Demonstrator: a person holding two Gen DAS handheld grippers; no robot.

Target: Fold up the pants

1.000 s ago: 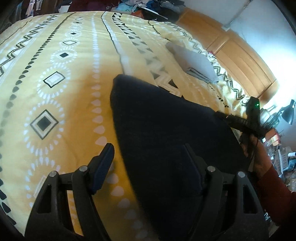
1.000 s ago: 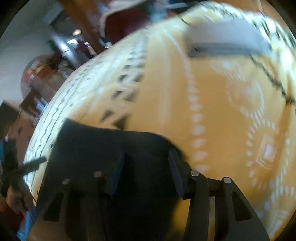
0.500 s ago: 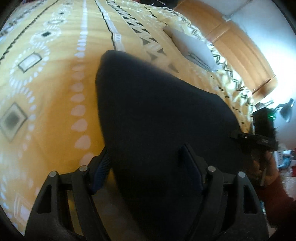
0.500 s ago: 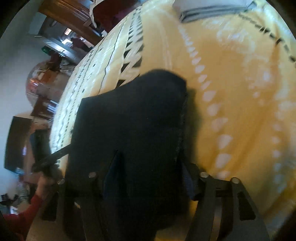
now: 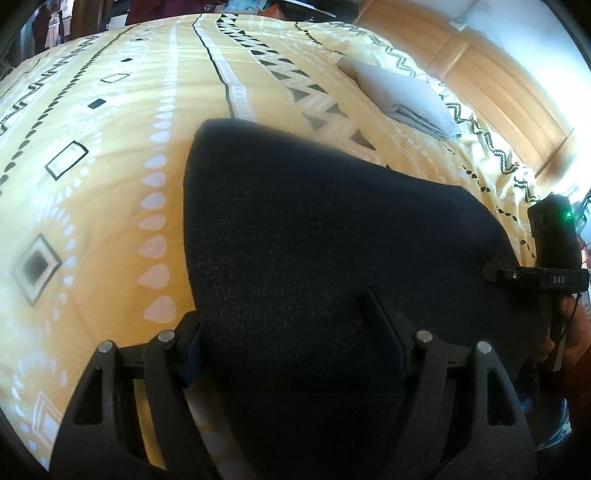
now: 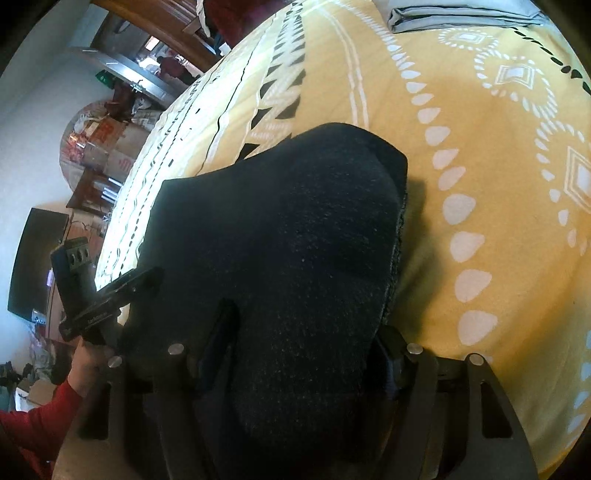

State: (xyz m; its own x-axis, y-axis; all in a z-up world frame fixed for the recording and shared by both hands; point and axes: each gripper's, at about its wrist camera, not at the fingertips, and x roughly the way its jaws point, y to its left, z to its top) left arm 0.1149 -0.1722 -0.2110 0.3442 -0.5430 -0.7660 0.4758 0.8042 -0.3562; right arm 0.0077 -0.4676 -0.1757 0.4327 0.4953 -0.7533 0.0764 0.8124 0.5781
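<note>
Dark navy pants lie folded on a yellow patterned bedspread. My left gripper is open, its fingers wide apart, with the near edge of the pants lying between them. My right gripper is open too, and the pants bulge up between its fingers. The right gripper also shows in the left wrist view at the pants' right edge. The left gripper shows in the right wrist view at their left edge.
A folded grey garment lies further up the bed, also in the right wrist view. A wooden headboard stands behind it. Room clutter and a dark screen lie beyond the bed's edge.
Both grippers have pushed forward onto the near edge of the pants, so the fabric now lies between the open fingers. The pants fill more of both views.
</note>
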